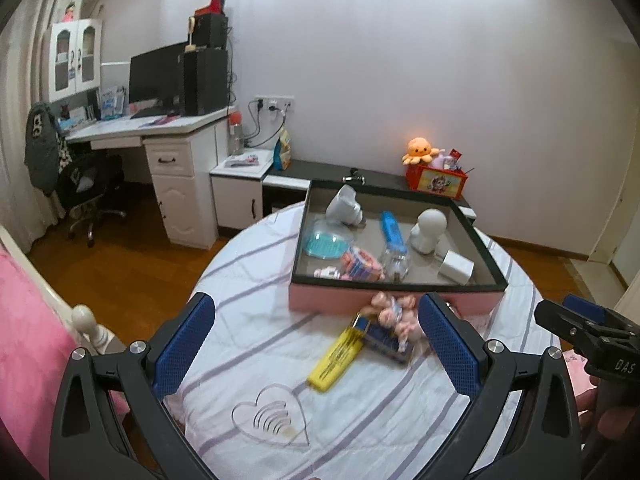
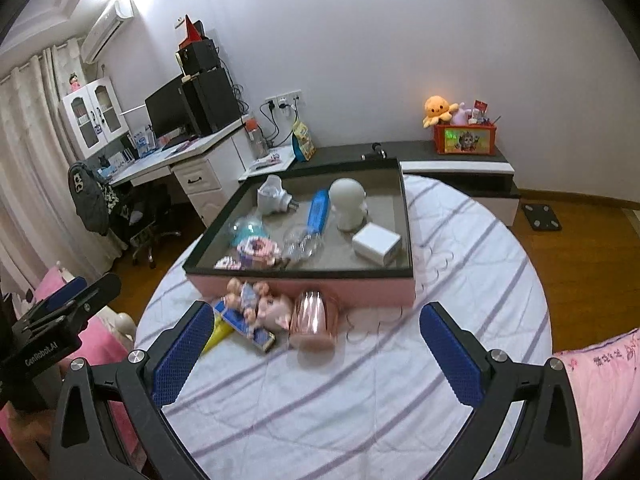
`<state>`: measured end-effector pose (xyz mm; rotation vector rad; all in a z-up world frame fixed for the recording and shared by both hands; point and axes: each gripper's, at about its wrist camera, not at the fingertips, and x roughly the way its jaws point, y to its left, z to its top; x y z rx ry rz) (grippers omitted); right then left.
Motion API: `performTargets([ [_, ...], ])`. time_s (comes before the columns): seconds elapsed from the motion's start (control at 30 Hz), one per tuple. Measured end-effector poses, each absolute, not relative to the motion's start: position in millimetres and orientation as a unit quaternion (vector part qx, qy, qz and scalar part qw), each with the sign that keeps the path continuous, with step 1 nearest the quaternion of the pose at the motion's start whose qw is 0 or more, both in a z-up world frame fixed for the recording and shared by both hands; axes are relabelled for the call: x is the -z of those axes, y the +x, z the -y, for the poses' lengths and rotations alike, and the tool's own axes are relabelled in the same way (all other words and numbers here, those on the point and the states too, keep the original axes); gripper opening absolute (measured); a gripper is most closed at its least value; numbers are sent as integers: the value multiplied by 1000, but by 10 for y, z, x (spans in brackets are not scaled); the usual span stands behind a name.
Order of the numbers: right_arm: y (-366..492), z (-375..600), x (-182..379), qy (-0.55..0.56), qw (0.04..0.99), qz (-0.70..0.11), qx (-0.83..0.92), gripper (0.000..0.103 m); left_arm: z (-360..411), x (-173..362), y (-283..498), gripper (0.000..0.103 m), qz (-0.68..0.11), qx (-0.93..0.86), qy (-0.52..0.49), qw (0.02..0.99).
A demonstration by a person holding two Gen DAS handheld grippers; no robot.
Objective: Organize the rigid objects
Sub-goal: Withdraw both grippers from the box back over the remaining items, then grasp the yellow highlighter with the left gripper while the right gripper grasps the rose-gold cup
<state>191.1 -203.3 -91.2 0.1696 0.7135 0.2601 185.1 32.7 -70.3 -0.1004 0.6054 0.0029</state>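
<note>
Looking along the left tongs (image 1: 316, 344), we see the blue-padded fingers (image 1: 186, 344) spread wide with nothing between them, raised above the striped cloth (image 1: 360, 420) of the round table. Ahead of them lie a yellow lighter (image 1: 334, 360), a small doll (image 1: 394, 314) on a blue card, and a clear heart-shaped piece (image 1: 272, 416). Beyond stands the pink box (image 1: 394, 300), holding a white plug (image 1: 456, 267), a blue stick (image 1: 391, 232) and other small things. The right tongs (image 1: 588, 332) show at the right edge, a hand (image 1: 612, 420) partly visible beneath them.

Through the right view, our right tongs (image 2: 316, 354) are equally wide open and empty, held above the cloth. A pink cup (image 2: 314, 320) lies on its side just in front of the box, touching a pink pig figure (image 2: 274, 308) beside the doll. The left tongs (image 2: 60, 316) hang at the left edge.
</note>
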Motion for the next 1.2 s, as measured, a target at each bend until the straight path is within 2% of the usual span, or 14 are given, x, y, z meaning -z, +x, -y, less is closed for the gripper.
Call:
performTargets([
  [0.77,1929,1971,1042,72,921,-365,-113,103,-476,887,1879,103,-317,-13,-58,946],
  [1.2,2145,1897,1153,58,916,-382,-106,103,-419,1105,2025,103,-331,2,-19,944],
])
